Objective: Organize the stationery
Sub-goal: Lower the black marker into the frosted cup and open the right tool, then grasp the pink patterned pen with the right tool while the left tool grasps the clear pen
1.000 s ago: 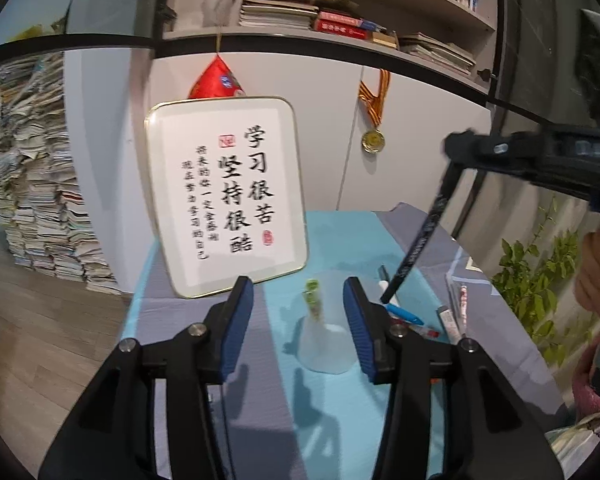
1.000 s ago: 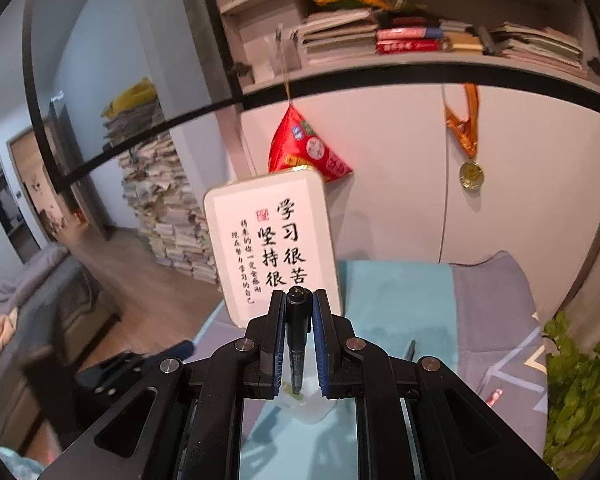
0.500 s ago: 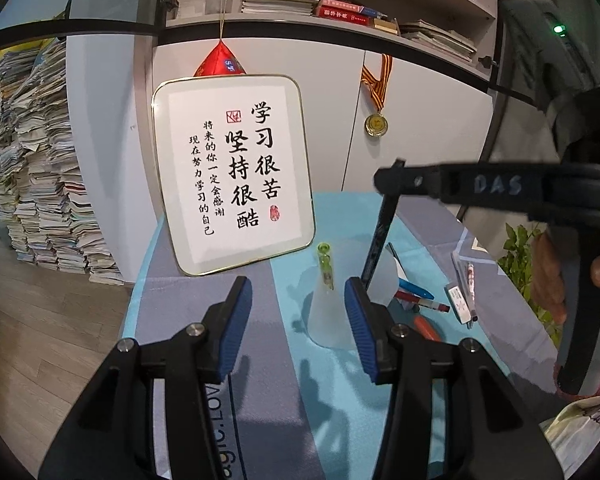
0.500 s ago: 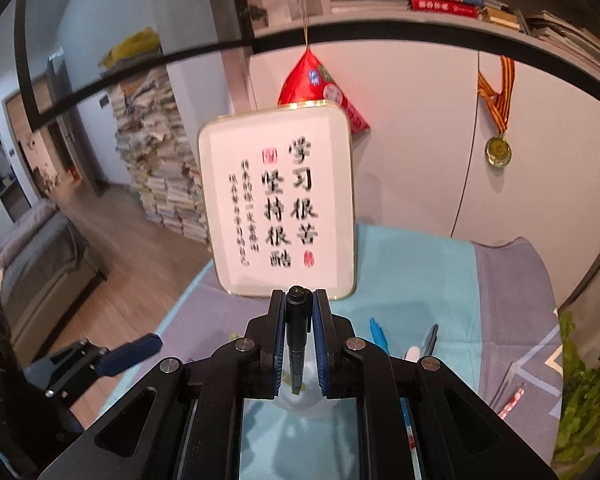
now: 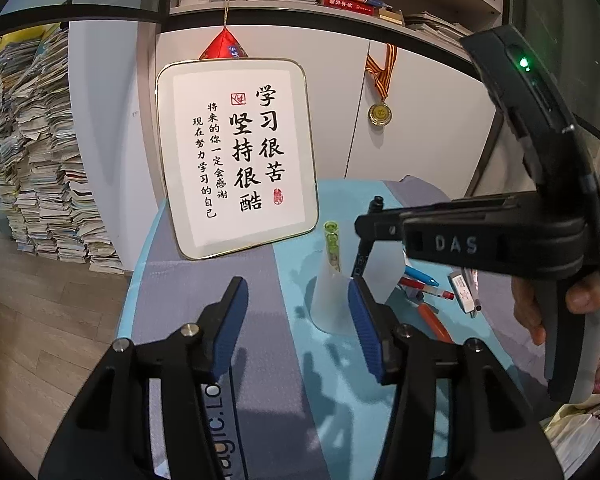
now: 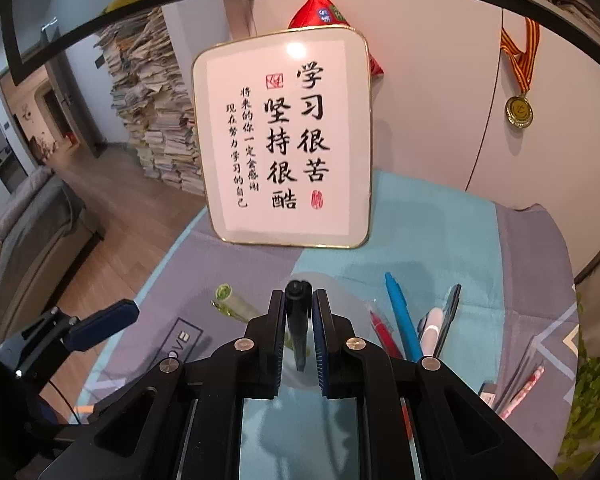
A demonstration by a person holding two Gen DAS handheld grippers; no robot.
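A translucent cup [image 5: 330, 304] stands on the teal cloth with a green pen [image 5: 332, 242] leaning in it. My right gripper [image 5: 366, 228] comes in from the right, shut on a black pen [image 5: 362, 256] that hangs upright with its lower end at the cup's mouth. In the right wrist view the black pen [image 6: 298, 332] sits clamped between the pads of the right gripper [image 6: 299, 300], above the cup [image 6: 346, 300] and beside the green pen [image 6: 230, 300]. My left gripper [image 5: 298, 324] is low in front of the cup. Its jaws are opening and its pads press on nothing.
A framed calligraphy board [image 5: 236, 156] leans at the back of the table. Right of the cup lie a blue pen [image 6: 398, 312], a red pen [image 6: 382, 332] and a black-and-white pen [image 6: 440, 320], with a pink pen [image 6: 524, 390] farther right. A plant [image 6: 592, 400] stands beyond the table edge.
My right gripper has come down and in toward the cup with the black pen. The left gripper's jaws have spread a little.
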